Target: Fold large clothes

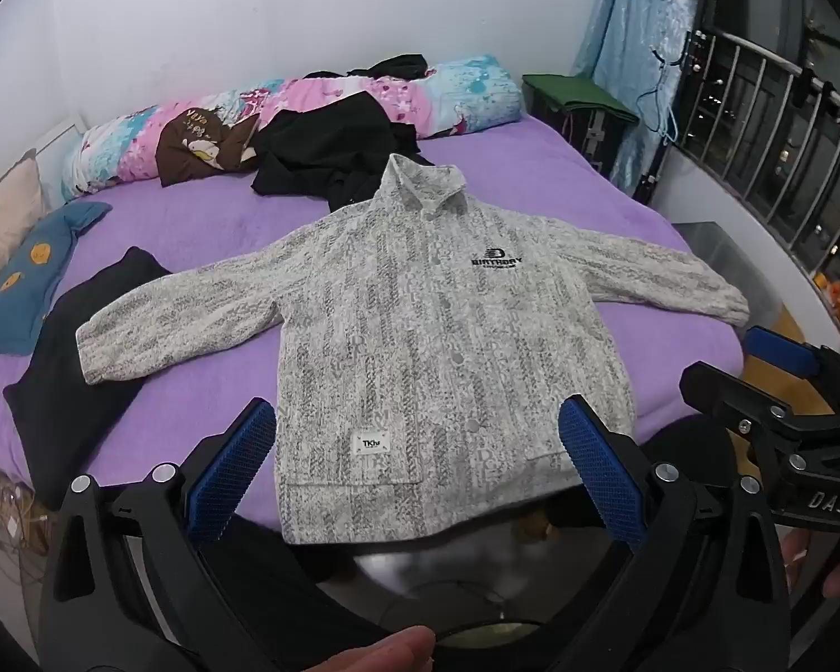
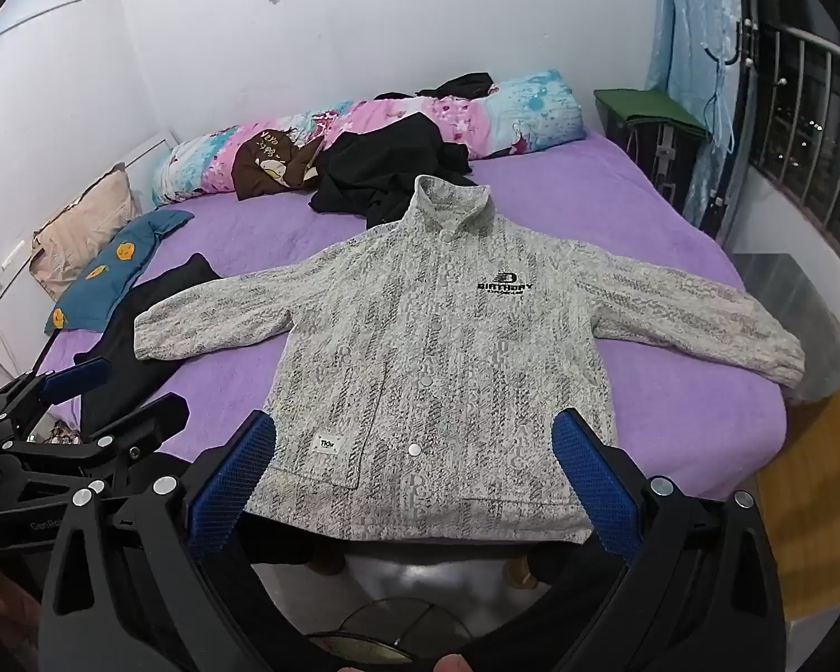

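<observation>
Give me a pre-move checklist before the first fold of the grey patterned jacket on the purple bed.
1. Grey patterned button-front jacket lies flat, front up, sleeves spread: ok.
2. Left gripper open, nothing between its blue pads: ok.
3. Right gripper open, holding nothing: ok.
4. Collar clear of the crumpled black garment: not ok, the collar overlaps it.
5. The sleeve on the picture's left clear of the flat black cloth: not ok, its cuff lies across that cloth.
6. Hem fully on the purple bed cover: not ok, it hangs over the near edge.
</observation>
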Demonstrator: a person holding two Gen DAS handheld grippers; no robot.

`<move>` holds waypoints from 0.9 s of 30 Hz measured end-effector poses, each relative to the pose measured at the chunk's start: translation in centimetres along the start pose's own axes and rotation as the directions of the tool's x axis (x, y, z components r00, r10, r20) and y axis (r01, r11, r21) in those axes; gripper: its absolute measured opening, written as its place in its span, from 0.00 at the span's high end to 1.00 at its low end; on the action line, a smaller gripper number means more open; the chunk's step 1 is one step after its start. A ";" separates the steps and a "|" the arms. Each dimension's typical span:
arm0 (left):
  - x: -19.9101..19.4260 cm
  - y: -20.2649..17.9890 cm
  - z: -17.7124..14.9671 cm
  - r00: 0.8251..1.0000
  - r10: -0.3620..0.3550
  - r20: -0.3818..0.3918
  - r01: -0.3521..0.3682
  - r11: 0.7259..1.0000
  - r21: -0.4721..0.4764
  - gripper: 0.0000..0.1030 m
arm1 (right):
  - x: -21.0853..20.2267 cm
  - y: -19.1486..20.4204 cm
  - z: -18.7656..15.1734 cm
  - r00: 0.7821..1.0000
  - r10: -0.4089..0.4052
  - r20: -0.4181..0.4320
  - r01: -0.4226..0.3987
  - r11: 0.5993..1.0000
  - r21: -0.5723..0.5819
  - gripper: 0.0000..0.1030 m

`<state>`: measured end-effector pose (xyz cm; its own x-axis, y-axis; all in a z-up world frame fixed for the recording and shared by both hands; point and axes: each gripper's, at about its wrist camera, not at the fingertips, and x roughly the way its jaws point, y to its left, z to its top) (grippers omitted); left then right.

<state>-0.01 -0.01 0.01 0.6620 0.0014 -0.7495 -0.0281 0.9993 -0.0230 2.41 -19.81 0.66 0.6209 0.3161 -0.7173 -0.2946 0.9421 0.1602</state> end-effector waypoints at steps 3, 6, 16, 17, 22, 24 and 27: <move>0.0 0.0 0.0 1.000 -0.005 0.000 0.005 1.000 -0.004 0.06 | 0.0 0.0 0.0 1.000 0.000 -0.001 0.000 1.000 0.000 0.06; 0.1 0.1 0.0 1.000 -0.005 -0.002 0.005 1.000 -0.004 0.06 | 0.1 0.0 0.0 1.000 0.001 -0.001 -0.001 1.000 0.000 0.06; 0.0 -0.1 0.0 1.000 -0.004 -0.002 0.004 1.000 -0.004 0.06 | 0.1 0.0 0.0 1.000 0.000 -0.002 0.000 1.000 0.000 0.06; 0.0 0.0 0.0 1.000 -0.006 -0.002 0.006 1.000 -0.005 0.06 | 0.1 0.0 0.0 1.000 0.000 -0.001 0.000 1.000 0.000 0.06; 0.0 -0.1 0.0 1.000 -0.005 -0.003 0.005 1.000 -0.004 0.06 | 0.1 0.0 0.0 1.000 0.000 -0.001 0.000 1.000 0.000 0.06; 0.6 0.0 -0.3 1.000 -0.004 -0.006 0.004 1.000 -0.002 0.06 | 0.1 0.0 0.0 1.000 0.001 -0.001 -0.001 1.000 0.001 0.06; 0.6 0.0 -0.4 1.000 -0.003 -0.005 0.003 1.000 -0.005 0.06 | 0.1 0.0 0.0 1.000 0.001 0.000 -0.001 1.000 0.001 0.06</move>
<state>0.12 0.02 -0.71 0.6580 -0.0017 -0.7530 -0.0298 0.9992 -0.0283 2.44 -19.81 0.58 0.6207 0.3167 -0.7173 -0.2944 0.9420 0.1611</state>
